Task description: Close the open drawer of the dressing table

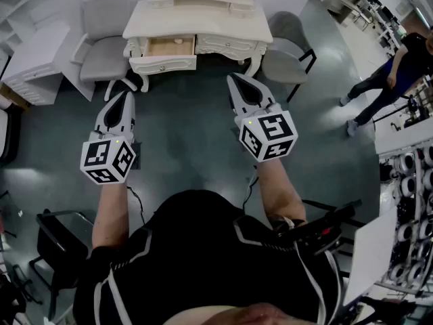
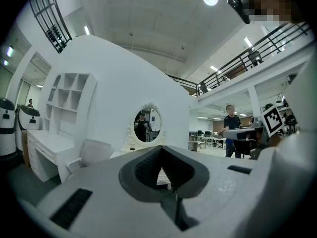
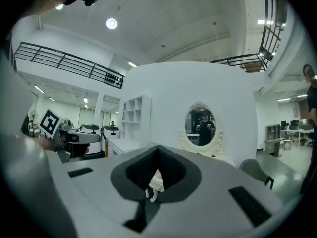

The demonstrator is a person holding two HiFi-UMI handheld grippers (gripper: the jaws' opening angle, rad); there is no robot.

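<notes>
- My left claw is closed with nothing in it: in its own view the dark pads meet at the tip, with only a small gap lower down
- My right claw is closed too, tips together and empty
- I hold both level in front of me, side by side and apart from each other, pointing at the table; neither touches it, and bare floor lies between the tips and the furniture
- The drawer is on the table's left side in the head view and stands pulled out, its white front well forward of the table's edge and its wooden inside showing (a small pale thing lies in there, too small to make out)
- In the head view the drawer sits farther up than both tips, between their two lines and nearer the left claw's
- An oval mirror stands on the table's back edge, and a few small dark things lie on the top
- A grey chair stands just beside the table on its left, and another chair on its right
- A person stands well off to the right
</notes>
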